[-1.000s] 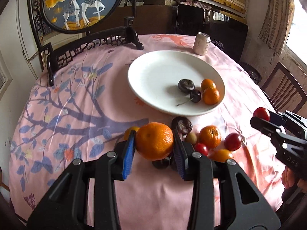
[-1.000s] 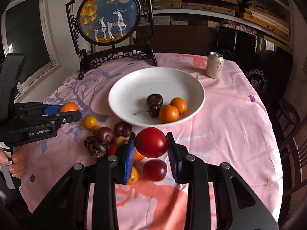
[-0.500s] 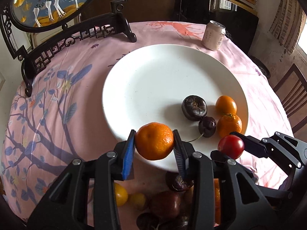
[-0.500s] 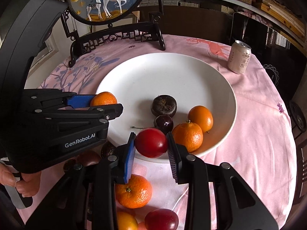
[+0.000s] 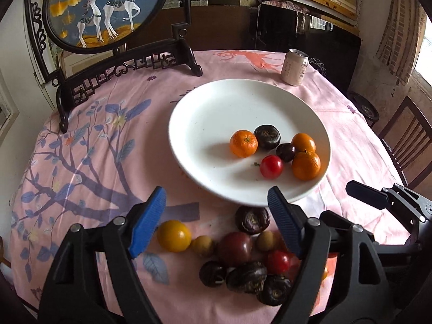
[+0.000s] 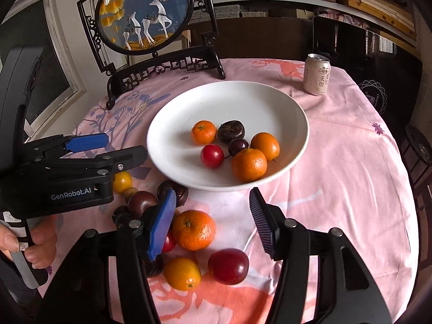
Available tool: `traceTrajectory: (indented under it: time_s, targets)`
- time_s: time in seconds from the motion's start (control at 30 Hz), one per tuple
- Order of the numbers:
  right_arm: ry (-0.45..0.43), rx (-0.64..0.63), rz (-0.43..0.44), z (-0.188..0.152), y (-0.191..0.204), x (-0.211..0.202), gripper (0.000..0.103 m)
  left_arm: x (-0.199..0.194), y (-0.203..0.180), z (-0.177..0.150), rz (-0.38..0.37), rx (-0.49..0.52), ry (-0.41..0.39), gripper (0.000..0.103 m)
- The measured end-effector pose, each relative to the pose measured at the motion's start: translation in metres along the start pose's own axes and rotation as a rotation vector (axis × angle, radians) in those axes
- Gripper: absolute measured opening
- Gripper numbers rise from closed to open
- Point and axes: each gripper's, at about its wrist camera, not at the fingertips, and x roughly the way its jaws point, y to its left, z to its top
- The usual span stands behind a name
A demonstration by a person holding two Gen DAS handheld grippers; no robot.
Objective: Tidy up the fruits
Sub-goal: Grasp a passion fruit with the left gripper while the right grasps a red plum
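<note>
**Left wrist view: both grippers stand empty, six fruits on the plate**

Left wrist view shows the white plate (image 5: 189, 124) on the pink surface (image 5: 89, 145), bearing six fruits bunched toward its right half. The mandarin (image 5: 243, 143) is bright orange and pebbled, its green stem scar facing up and slightly right; it touches a dark, wrinkled purple fruit (image 5: 267, 136). The red cherry tomato (image 5: 271, 166) is glossy and round, with no long axis to speak of, and a small stem stub points left. Beside it lie a dark cherry (image 5: 285, 152) and two more oranges (image 5: 306, 165).

The left gripper (image 5: 217, 218) has just been opening; its blue pads stand wide apart with nothing between them, above the near rim of the plate. The right gripper (image 6: 213, 222) has likewise just been opening, and its jaws are apart and empty, hovering over the loose fruit.

On the cloth in front of the plate sits the unsorted pile (image 5: 243, 256): a yellow tomato (image 5: 174, 235), several dark purple fruits, a small red one. Parts of this pile are hidden behind the left gripper's right finger. In the right wrist view a large orange (image 6: 193, 229), a red plum (image 6: 228, 266) and a yellow-orange fruit (image 6: 182, 273) lie between the fingers' frames; the fruits to their left are partly covered by the blue pad. A hand (image 6: 32, 243) grips the left gripper's handle, cut off at the edge.
</note>
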Motion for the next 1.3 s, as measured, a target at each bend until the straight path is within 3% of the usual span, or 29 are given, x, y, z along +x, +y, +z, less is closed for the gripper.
traceTrajectory:
  time_s: [0.3,0.67,1.17,1.3]
  targets:
    - [-0.022,0.094,0.012,-0.047,-0.01,-0.034,0.057,-0.037,-0.004,-0.054,-0.021,0.014,-0.001,0.081]
    - [0.005,0.111,0.014,-0.085,-0.012,-0.044,0.057,-0.029,-0.019,-0.105,-0.053,-0.005,0.095,0.081]
    - [-0.013,0.147,0.074,-0.098,-0.031,-0.055,0.057,0.002,-0.047,-0.112,-0.052,0.038,0.164,0.08]
    - [-0.011,0.146,0.079,-0.098,-0.032,-0.056,0.057,0.01,-0.052,-0.109,-0.031,0.045,0.167,0.07]
